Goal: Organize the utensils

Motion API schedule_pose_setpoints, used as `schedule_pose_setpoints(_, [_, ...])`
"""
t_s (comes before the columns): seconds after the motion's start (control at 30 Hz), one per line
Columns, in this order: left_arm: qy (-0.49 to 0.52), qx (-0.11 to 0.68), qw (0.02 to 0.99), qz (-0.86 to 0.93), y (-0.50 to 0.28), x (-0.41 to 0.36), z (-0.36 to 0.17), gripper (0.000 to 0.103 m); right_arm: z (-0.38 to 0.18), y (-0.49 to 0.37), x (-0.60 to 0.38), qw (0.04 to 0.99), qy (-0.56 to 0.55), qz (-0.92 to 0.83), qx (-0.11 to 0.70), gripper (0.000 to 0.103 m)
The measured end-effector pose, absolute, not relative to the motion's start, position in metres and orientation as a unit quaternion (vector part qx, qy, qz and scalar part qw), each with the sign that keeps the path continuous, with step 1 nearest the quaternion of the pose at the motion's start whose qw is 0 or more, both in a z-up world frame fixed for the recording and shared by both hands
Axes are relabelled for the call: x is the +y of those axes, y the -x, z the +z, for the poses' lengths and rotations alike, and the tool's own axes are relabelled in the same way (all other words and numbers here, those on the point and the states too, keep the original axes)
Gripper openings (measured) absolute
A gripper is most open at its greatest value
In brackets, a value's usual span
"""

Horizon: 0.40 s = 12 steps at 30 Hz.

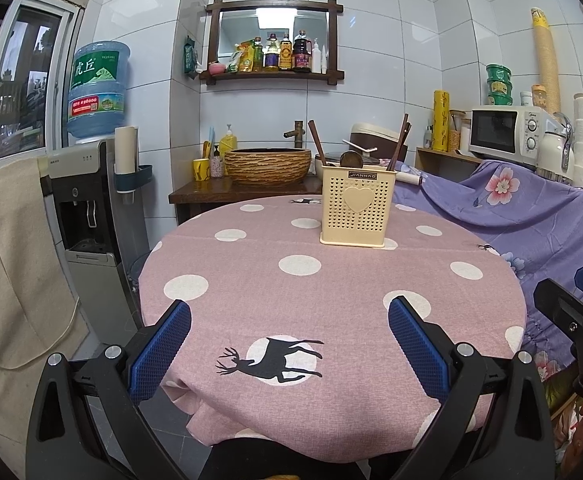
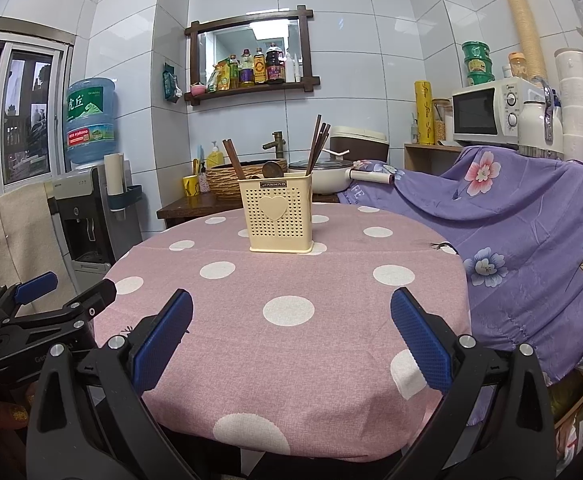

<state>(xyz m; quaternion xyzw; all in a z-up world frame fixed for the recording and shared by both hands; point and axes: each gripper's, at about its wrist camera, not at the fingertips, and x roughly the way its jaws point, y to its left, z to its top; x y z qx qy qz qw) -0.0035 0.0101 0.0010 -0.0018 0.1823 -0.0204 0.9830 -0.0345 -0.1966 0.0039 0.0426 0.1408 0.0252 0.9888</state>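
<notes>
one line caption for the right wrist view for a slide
Open right tool hovers over the polka-dot tablecloth, facing a cream utensil holder with chopsticks.

utensil holder (image 1: 352,210): black plate above the heart reads "JIANHAO" | water bottle (image 1: 98,90): large white characters "虎丘" on the green label; red strip lower down carries digits, "96000" legible, the rest too small | left hand-held gripper (image 2: 37,320): pale lettering starting "Ge", cut off | microwave (image 1: 509,130): brand mark unreadable
</notes>
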Motion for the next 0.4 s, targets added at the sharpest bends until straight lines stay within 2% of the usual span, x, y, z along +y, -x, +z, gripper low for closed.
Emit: schedule_pose_setpoints(0.4, [0.008,0.178,0.984,-0.025,0.0037,0.0147,0.0017,0.097,0.0029,0.0342,-0.1961,0.989,-0.040,0.026,0.143,0.097])
